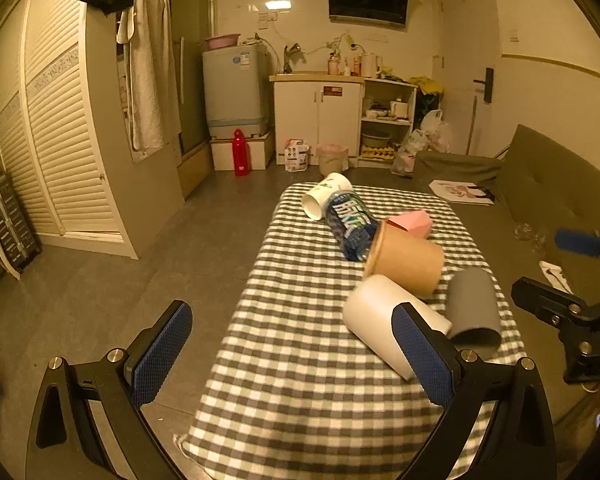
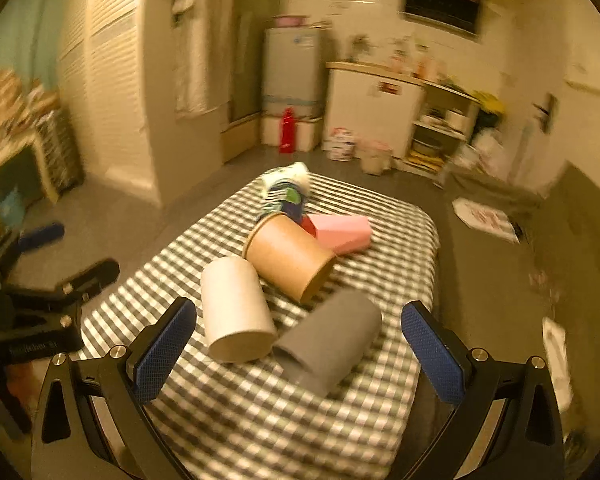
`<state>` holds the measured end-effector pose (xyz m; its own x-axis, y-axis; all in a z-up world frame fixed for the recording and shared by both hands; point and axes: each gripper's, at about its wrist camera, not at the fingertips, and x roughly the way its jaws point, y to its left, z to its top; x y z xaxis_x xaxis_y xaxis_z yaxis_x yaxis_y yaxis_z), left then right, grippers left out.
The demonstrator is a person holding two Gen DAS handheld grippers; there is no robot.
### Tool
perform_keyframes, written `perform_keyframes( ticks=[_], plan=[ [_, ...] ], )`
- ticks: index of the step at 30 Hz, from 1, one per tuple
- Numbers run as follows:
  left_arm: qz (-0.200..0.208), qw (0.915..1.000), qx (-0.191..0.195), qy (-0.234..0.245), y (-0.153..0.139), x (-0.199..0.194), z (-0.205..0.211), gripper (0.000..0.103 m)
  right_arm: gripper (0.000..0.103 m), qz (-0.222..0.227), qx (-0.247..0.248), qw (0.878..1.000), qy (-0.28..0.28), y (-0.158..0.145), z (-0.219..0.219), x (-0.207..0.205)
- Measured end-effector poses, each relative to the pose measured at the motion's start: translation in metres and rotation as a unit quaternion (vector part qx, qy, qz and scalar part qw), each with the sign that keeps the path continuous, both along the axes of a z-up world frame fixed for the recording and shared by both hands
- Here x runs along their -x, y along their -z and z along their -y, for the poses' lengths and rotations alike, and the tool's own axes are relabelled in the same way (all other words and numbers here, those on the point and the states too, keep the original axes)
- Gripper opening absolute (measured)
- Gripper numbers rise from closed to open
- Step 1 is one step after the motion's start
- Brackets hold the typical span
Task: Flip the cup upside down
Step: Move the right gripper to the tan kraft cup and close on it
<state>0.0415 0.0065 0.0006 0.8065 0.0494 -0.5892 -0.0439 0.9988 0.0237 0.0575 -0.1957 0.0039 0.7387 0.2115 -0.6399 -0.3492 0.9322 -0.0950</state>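
Observation:
Several cups lie on their sides on a checked tablecloth (image 1: pixel 284 380). A white cup (image 1: pixel 376 316) (image 2: pixel 236 312) lies nearest, beside a grey cup (image 1: pixel 474 304) (image 2: pixel 332 336) and a brown paper cup (image 1: pixel 408 260) (image 2: pixel 288 256). A second white cup (image 1: pixel 324 198) lies at the far end. My left gripper (image 1: pixel 296 352) is open and empty above the near table edge, its right finger in front of the white cup. My right gripper (image 2: pixel 300 356) is open and empty, with the white and grey cups lying between its fingers further ahead.
A blue-labelled bottle (image 1: pixel 350 224) (image 2: pixel 284 196) and a pink box (image 1: pixel 412 222) (image 2: pixel 344 232) lie behind the brown cup. A grey sofa (image 1: pixel 556 200) runs along the right. Floor lies left of the table. The other gripper (image 1: pixel 572 308) (image 2: pixel 40 300) shows at each view's edge.

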Motion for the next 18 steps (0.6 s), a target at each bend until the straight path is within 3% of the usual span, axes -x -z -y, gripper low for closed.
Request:
perform_keyframes(
  ticks=[3, 8, 18],
  plan=[
    [0.0, 1.0, -0.006, -0.007, -0.001, -0.008, -0.001, 0.103, 0.103, -0.004, 0.061, 0.997, -0.054, 0.002, -0.006, -0.03],
    [-0.015, 0.9995, -0.017, -0.021, 0.006, -0.02, -0.006, 0.103, 0.103, -0.044, 0.095, 0.987, -0.122, 0.015, -0.011, -0.083],
    [-0.048, 0.997, -0.026, -0.055, 0.024, -0.034, -0.025, 0.103, 0.098, -0.118, 0.14, 0.969, -0.165, 0.072, -0.034, -0.163]
  ],
)
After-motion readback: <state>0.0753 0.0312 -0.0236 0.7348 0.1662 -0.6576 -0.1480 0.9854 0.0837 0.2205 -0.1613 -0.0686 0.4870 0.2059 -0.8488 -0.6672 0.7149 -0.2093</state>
